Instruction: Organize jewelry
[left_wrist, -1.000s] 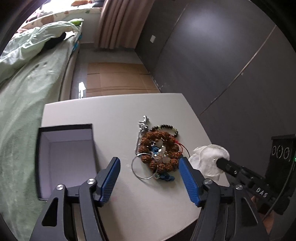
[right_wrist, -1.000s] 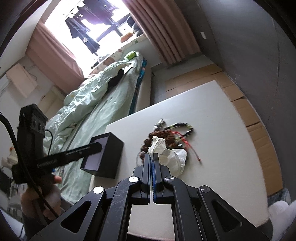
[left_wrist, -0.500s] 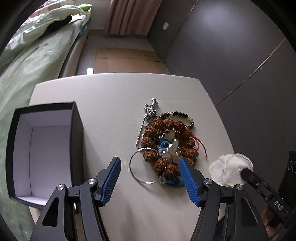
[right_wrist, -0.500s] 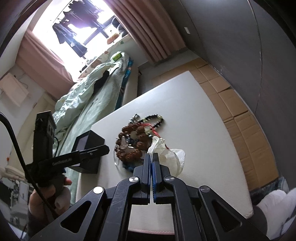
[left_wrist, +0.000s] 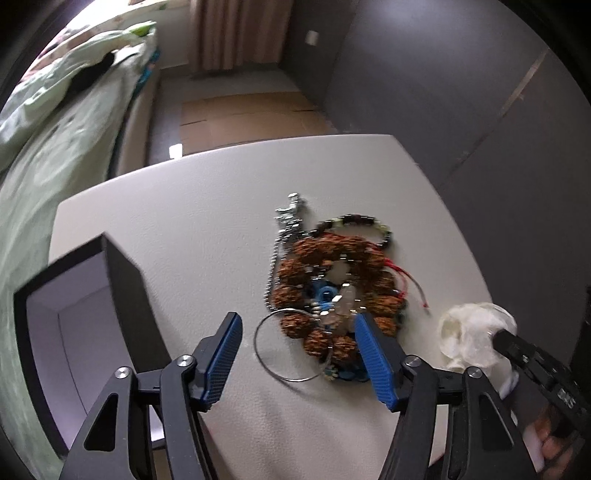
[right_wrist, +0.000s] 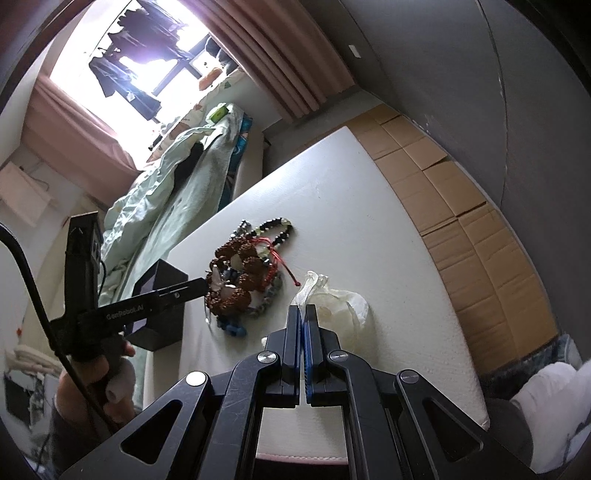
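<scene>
A jewelry pile (left_wrist: 332, 291) lies mid-table: a brown bead bracelet, a silver chain, a dark bead bracelet, blue pieces and a thin silver ring (left_wrist: 284, 350). My left gripper (left_wrist: 297, 319) hovers over the pile's near side, jaws closing. The ring and some brown beads sit between its blue pads, which press on nothing. An open black box (left_wrist: 74, 314) with a pale lining stands to the left. My right gripper (right_wrist: 303, 314) is shut on a white plastic bag (right_wrist: 340, 306), right of the jewelry pile (right_wrist: 240, 280). The left gripper (right_wrist: 202, 285) reaches the pile from the left.
The white table (left_wrist: 184, 221) ends close behind the pile and on the right. A bed with green bedding (left_wrist: 55, 129) runs along the left. Flattened cardboard (right_wrist: 461, 192) covers the floor by the dark wall. A person's hand (right_wrist: 92, 376) holds the left gripper.
My left gripper has sunk closer to the jewelry, with the ring now between its pads. My right gripper has drawn the white bag off to the right of the pile.
</scene>
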